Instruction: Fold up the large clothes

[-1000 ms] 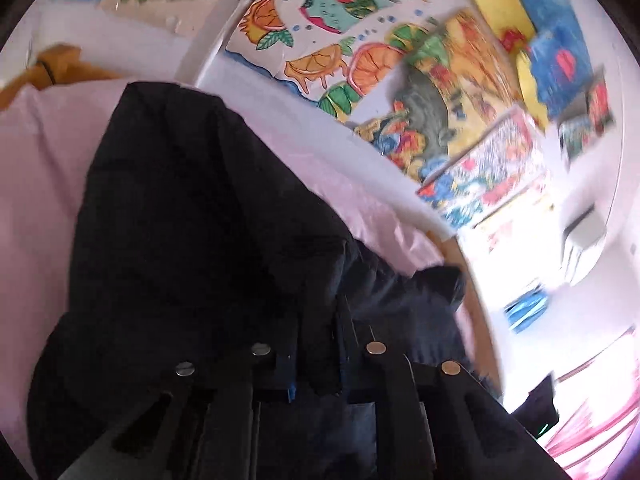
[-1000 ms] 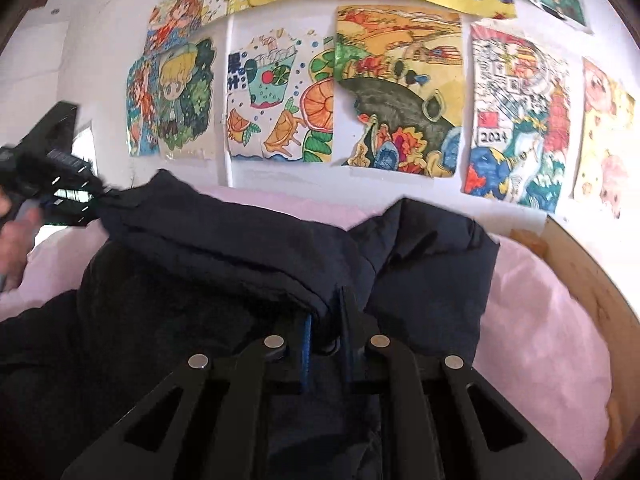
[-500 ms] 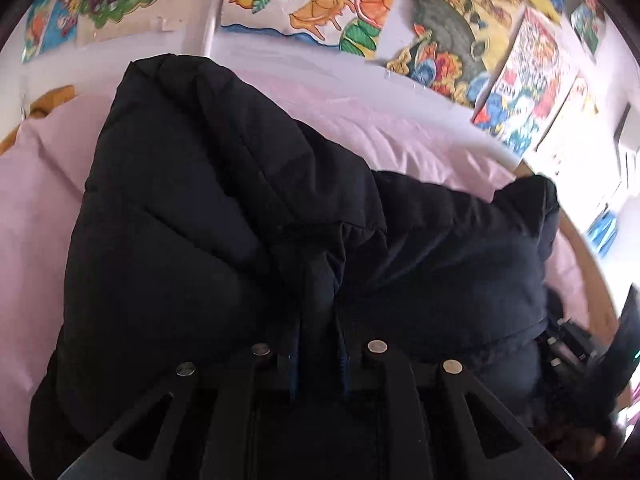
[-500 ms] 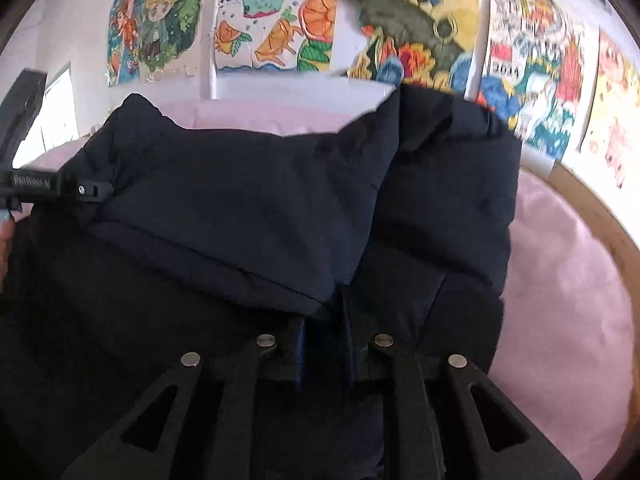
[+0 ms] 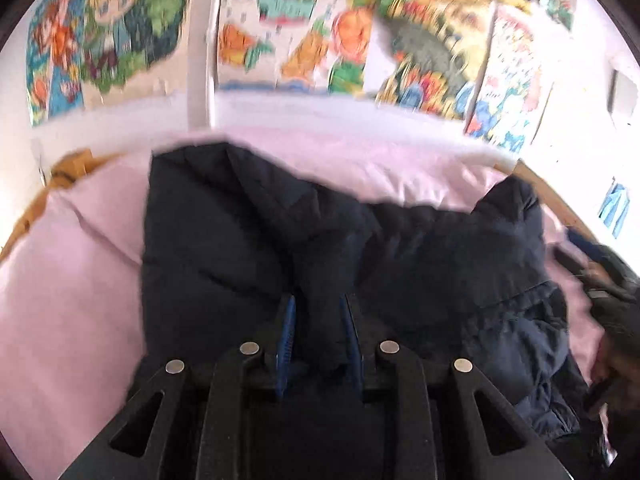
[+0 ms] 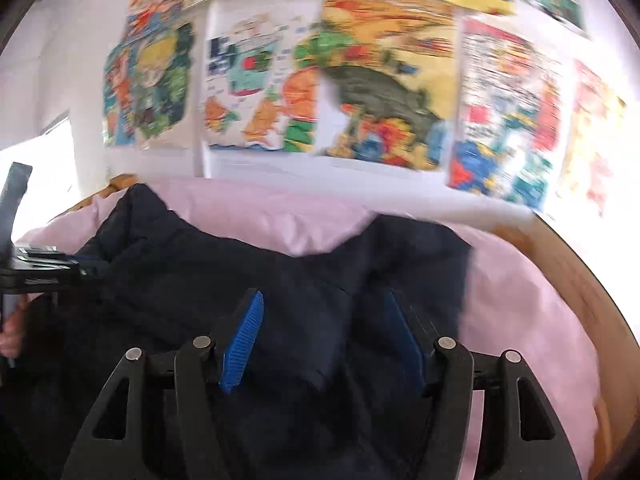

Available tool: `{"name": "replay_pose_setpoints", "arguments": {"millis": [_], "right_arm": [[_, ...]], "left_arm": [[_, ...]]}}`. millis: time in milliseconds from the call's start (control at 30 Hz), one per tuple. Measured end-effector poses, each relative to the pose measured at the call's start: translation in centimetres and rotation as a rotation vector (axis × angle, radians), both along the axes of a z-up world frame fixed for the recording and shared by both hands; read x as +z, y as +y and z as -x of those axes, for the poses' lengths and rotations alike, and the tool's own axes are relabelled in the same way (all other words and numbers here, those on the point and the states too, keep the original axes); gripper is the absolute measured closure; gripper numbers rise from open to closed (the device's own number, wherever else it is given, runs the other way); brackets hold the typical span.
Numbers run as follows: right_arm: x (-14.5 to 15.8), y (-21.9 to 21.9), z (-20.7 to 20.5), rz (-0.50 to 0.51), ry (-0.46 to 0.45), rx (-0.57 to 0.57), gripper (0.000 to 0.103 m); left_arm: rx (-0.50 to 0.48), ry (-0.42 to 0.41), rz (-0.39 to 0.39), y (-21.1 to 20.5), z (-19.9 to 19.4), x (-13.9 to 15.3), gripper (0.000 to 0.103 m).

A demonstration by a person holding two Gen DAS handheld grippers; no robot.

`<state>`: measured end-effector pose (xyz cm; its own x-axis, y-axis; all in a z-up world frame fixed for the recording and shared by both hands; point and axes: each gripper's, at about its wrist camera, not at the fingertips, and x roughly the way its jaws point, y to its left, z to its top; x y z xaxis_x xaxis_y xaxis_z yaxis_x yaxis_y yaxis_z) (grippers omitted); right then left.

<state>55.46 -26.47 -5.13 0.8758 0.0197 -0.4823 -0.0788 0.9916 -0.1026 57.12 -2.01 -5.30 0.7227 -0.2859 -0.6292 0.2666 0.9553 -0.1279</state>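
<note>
One garment: a dark navy puffer jacket (image 5: 248,240) lies on the pink bedsheet (image 5: 68,300), below the wall drawings (image 6: 384,92).
Fold done: one doubled layer already lies across the jacket, by judgement.
Left gripper (image 5: 318,336): fingers just opening, a ridge of jacket between them, pads seem to touch it.
Right gripper (image 6: 324,340): fingers just opened wide, jacket under them, not pinched.
Left to do: further folds, smoothing.
Containers: none visible.

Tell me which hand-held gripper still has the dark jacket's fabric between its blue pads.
The left hand-held gripper: a fold of the dark jacket stands between its narrowly parted pads. The right hand-held gripper has just been opening and stands wide, nothing pinched.
</note>
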Motion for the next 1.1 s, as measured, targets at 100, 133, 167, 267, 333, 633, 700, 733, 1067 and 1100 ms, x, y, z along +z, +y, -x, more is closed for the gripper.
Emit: {"name": "replay_pose_setpoints", "arguments": {"millis": [100, 133, 167, 267, 333, 633, 700, 733, 1067, 1100], "right_arm": [[-2.1, 1.8, -2.6, 0.069, 0.06, 0.013, 0.064], [-2.8, 2.1, -2.8, 0.073, 0.079, 0.016, 0.069], [-3.6, 2.5, -2.9, 0.079, 0.087, 0.01, 0.069], [-5.4, 2.9, -2.2, 0.071, 0.061, -0.002, 0.069], [-5.7, 2.9, -1.8, 0.059, 0.055, -0.001, 0.069], [-8.6, 2.8, -3.1, 0.052, 0.107, 0.015, 0.069], [-9.1, 3.1, -3.2, 0.065, 0.101, 0.011, 0.069], [-9.3, 3.2, -3.3, 0.068, 0.096, 0.011, 0.069], [-9.1, 2.3, -3.2, 0.014, 0.132, 0.017, 0.056], [-8.3, 2.0, -2.7, -0.012, 0.144, 0.018, 0.048]], "left_arm": [[-0.011, -0.122, 0.013, 0.5, 1.1, 1.9, 0.075], [-0.02, -0.149, 0.021, 0.3, 0.9, 2.6, 0.073], [-0.026, -0.151, 0.027, 0.0, 0.6, 2.8, 0.071], [-0.074, -0.084, 0.01, -2.2, -1.3, 1.8, 0.071], [-0.084, -0.005, -0.045, -3.2, -2.6, 0.1, 0.071], [-0.089, 0.105, -0.117, -3.6, -5.2, -5.6, 0.068], [-0.096, 0.098, -0.13, -3.8, -5.3, -6.3, 0.068], [-0.095, 0.102, -0.125, -3.7, -5.6, -6.6, 0.068], [-0.039, 0.089, -0.115, -3.2, -4.1, -4.6, 0.025], [-0.035, 0.108, -0.066, -2.5, -3.3, -3.8, 0.018]]}}
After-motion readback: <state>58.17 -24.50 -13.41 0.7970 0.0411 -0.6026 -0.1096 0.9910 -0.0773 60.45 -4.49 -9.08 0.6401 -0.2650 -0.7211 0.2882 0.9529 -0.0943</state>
